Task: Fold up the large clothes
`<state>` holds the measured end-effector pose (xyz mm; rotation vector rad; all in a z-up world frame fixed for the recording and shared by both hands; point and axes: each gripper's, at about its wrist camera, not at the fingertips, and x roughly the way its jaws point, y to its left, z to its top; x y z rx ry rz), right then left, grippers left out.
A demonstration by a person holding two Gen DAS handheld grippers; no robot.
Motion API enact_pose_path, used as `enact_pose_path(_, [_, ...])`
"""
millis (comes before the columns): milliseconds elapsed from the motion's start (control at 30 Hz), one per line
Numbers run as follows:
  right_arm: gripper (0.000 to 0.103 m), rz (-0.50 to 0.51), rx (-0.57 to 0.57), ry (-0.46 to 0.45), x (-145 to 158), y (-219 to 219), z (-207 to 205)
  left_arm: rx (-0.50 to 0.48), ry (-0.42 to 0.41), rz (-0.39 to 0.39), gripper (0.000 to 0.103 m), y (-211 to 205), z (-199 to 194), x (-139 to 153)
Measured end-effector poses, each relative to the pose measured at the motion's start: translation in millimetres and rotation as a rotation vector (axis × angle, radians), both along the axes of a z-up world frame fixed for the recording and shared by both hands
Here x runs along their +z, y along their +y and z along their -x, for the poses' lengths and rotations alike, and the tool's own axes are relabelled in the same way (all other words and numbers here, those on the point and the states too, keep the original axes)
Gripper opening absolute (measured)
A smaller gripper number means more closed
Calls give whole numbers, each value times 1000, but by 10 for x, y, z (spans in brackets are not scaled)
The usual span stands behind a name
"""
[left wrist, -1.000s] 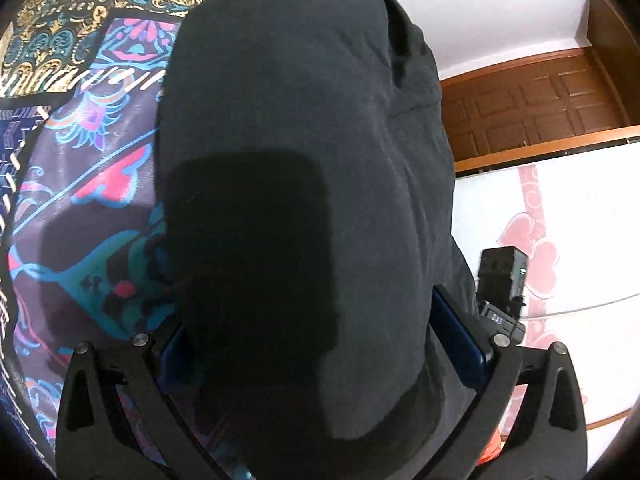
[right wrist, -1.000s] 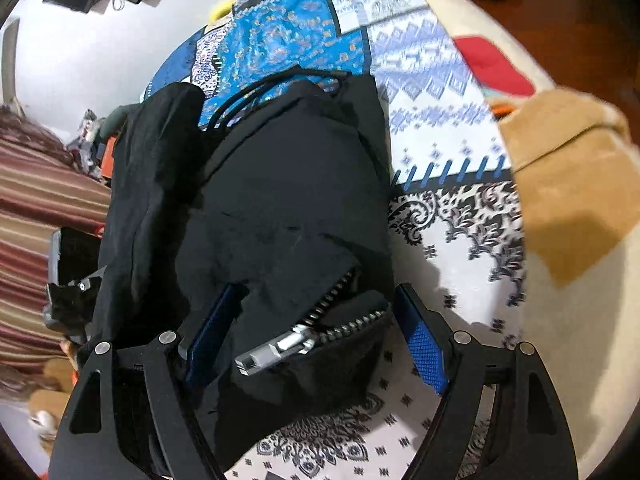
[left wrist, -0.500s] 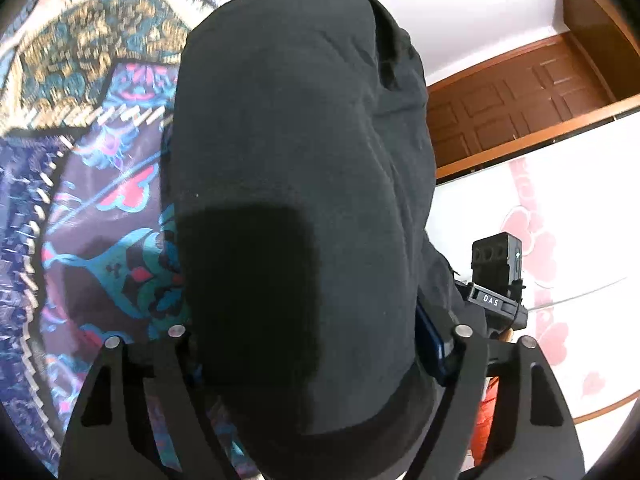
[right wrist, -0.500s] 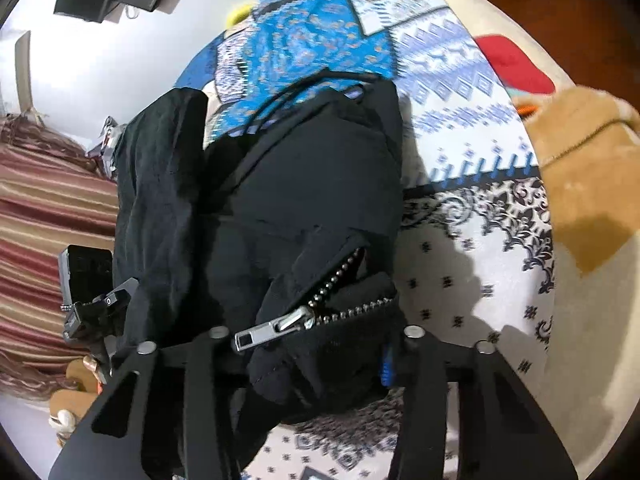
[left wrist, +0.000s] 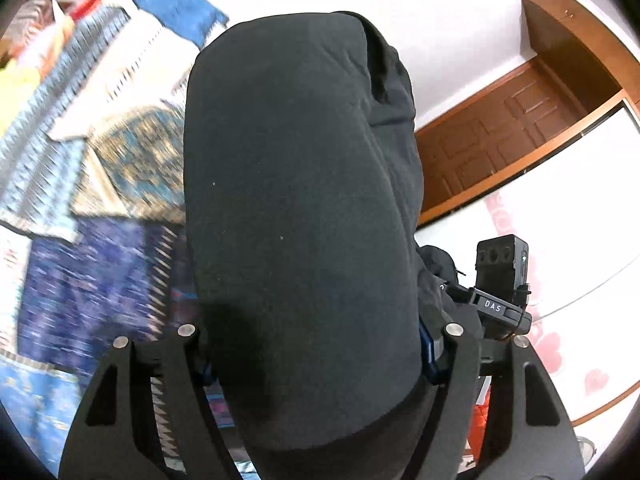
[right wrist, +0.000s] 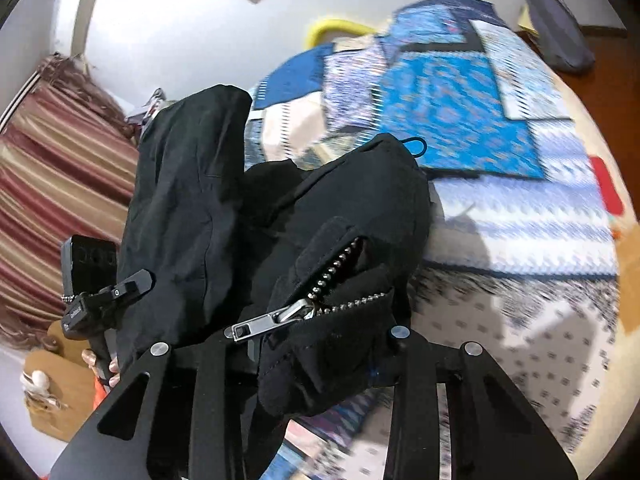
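Patchwork bedspread (right wrist: pixel 460 136) in blue, white and black prints covers the bed; it reads blurred in both views. White wall behind, a brown panelled wooden door (left wrist: pixel 504 136) at the right of the left wrist view, a red-striped curtain (right wrist: pixel 52 184) at the left of the right wrist view.

Black zip-up jacket (right wrist: pixel 280 220) is lifted off the bedspread and hangs bunched between the two grippers.

Left gripper (left wrist: pixel 316 356): fingers closed onto a thick roll of the jacket (left wrist: pixel 300 200), dark fabric bulging up and filling the middle of that view. Blue finger pad (left wrist: pixel 427 352) just visible at the right side, pressed against the cloth.

Right gripper (right wrist: pixel 280 344): fingers clamped on the jacket's zipper edge. Metal zipper pull (right wrist: pixel 272 320) lies just ahead of the fingers, with the two rows of teeth splitting apart beyond it. A thin cord loop (right wrist: pixel 416 146) sticks out at the far top of the bundle.

Left gripper also appears at the left of the right wrist view (right wrist: pixel 96 300), with a long fold of the jacket draped above it.
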<state>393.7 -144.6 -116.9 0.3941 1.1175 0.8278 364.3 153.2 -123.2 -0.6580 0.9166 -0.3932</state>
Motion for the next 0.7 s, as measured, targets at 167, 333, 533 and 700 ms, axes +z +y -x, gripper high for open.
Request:
enact_pose_path(167, [30,-3,33,-45,135,562,-10,36,-45,-30,70,740,128,147])
enact_pose_path(333, [30,3,73,-62,62,1214,-82,74,-79,-71,70,1455,73,171])
enact_pose_path(533, [30,27,103,-11,-358,1957,-267,120,-22,-72,70,2236,-71,-334])
enact_pose_path(700, [30,75,113,76,-952,2496,-333,227,105,-50,71,2786,-143,-1137])
